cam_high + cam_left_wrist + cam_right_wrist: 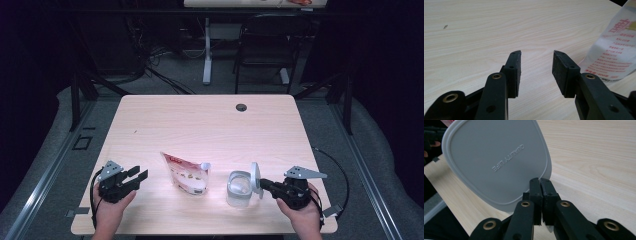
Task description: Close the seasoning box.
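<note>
A clear square container (pixel 239 189) stands near the table's front edge, its top uncovered. Just to its right, my right gripper (pixel 262 184) holds a grey lid (pixel 255 176) upright on its edge. In the right gripper view the jaws (pixel 540 180) pinch the rim of that lid (pixel 496 162), whose flat face carries raised lettering. A white and red spouted pouch (pixel 187 175) stands left of the container. My left gripper (pixel 141 174) rests at the front left, open and empty, pointing toward the pouch. In the left gripper view its pads (pixel 536 53) stand apart over bare wood, with the pouch (pixel 616 50) at the right.
The light wooden table (pixel 210 125) has a round cable hole (pixel 241 107) near its far edge. Beyond the table stand a black chair (pixel 265 45) and a white desk leg (pixel 207 50) on a dark floor with cables.
</note>
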`<state>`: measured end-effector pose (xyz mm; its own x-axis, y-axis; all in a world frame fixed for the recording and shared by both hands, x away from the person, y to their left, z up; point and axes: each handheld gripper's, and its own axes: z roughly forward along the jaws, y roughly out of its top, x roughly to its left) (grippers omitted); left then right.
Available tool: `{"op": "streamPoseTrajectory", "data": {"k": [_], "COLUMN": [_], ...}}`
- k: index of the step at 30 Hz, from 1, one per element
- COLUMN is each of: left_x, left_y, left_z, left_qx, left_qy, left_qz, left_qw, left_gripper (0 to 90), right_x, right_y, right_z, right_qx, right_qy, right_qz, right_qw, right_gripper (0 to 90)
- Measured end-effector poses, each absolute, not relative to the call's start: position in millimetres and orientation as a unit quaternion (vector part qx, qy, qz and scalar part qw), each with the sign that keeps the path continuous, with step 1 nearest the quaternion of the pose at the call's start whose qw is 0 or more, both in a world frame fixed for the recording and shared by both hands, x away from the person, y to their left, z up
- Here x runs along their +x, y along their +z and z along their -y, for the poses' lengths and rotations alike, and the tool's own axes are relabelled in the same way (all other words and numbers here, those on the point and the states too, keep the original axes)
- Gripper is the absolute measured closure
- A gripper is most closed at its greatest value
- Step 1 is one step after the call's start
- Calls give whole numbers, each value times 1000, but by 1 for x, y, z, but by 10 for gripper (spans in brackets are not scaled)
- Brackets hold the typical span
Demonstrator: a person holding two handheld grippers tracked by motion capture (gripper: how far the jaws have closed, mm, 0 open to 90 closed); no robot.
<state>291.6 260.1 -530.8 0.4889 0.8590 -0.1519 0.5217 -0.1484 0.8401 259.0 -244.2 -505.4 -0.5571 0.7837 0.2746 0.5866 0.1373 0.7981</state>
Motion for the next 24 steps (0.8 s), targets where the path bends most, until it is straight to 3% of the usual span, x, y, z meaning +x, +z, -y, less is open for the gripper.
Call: {"op": "streamPoseTrajectory", "data": {"k": [24], "left_x": [291], "left_y": [-531], "left_z": [-258], "left_qx": [734], "left_qy": [191], "left_qz": [-469], "left_qw": [453], "left_gripper": [592], "right_x": [258], "right_y": [-520], "right_z": [254], "right_qx": [481], "right_qy": [507], "right_qz": [-711], "right_qw": [72], "right_gripper": [865]}}
